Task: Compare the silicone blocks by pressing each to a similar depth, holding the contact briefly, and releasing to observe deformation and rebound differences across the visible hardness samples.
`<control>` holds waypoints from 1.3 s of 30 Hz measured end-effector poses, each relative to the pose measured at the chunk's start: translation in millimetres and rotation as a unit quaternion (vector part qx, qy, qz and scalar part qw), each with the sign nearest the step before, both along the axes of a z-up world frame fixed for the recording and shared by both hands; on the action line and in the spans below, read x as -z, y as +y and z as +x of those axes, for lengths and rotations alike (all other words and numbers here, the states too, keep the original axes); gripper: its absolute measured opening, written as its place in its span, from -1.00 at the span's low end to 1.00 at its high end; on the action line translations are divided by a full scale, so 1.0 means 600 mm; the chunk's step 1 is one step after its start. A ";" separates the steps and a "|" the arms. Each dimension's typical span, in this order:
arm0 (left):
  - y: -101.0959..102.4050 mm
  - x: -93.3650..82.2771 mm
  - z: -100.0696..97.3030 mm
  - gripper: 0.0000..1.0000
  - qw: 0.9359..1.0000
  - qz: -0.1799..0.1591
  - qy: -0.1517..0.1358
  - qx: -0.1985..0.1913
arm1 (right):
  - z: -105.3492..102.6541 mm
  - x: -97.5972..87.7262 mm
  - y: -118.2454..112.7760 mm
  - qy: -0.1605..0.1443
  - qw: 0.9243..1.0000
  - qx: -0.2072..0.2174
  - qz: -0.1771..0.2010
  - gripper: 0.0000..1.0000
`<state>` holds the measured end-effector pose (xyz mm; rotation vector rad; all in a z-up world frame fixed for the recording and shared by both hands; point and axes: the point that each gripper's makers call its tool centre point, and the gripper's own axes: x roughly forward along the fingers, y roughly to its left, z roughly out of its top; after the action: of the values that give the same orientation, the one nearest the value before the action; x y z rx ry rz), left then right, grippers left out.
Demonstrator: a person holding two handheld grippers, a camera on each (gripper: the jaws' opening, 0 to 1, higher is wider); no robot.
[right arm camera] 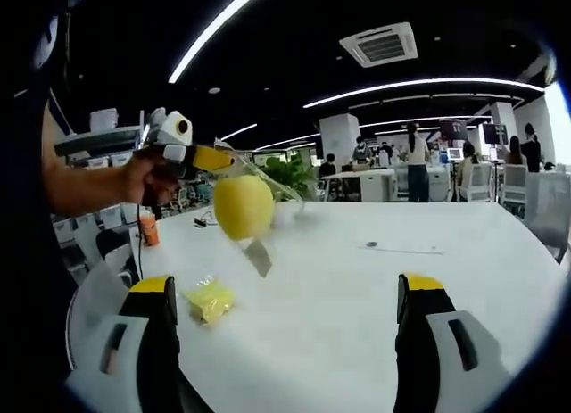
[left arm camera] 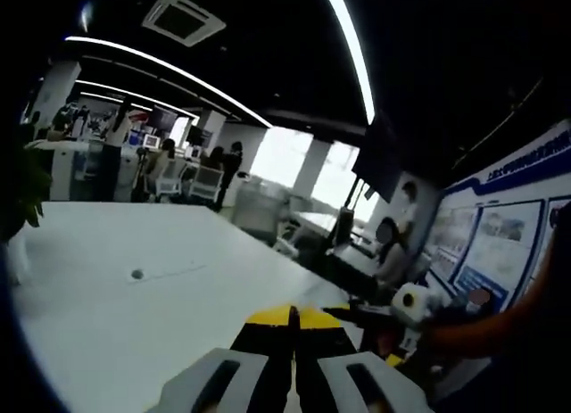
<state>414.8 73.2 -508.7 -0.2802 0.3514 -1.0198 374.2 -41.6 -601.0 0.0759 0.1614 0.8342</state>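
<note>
- Silicone block, a small crumpled-looking yellow lump in a clear wrapper, lies on the white table just beside the inner edge of the right gripper's left jaw, near the bottom of the right gripper view.
- Right gripper stands with its two black, yellow-tipped jaws spread wide, nothing between them but bare tabletop; the lump sits off to one side, not in the gap.
- Farther out in the right gripper view, a round yellow silicone piece inside a clear plastic bag hangs in the air above the table, well apart from the lump below it.
- Left gripper pinches the top of that bag, and a person's hand grips its handle (white and yellow body).
- In the left gripper view, the left gripper's jaws are pressed close together with only a thin line between them; the bag itself cannot be made out there.
- A small dark dot marks the table ahead of those jaws.
- Far behind, desks, monitors, a green plant and standing people sit under long ceiling light strips.
</note>
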 end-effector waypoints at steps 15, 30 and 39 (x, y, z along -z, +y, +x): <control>-0.009 -0.040 -0.039 -1.00 0.999 -0.040 0.019 0.028 | 0.014 -0.054 0.089 -0.010 0.995 -0.091 0.043 0.91; -0.014 -0.061 -0.065 -1.00 0.996 -0.068 0.037 0.045 | -0.006 -0.103 0.151 -0.025 0.980 -0.185 0.076 0.13; -0.018 -0.065 -0.075 -1.00 0.995 -0.073 0.038 0.053 | -0.009 -0.112 0.159 -0.024 0.977 -0.192 0.092 -0.10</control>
<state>370.0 62.6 -469.4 -0.4370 0.3650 -1.1438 369.0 53.7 -533.8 0.2037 0.0519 1.2357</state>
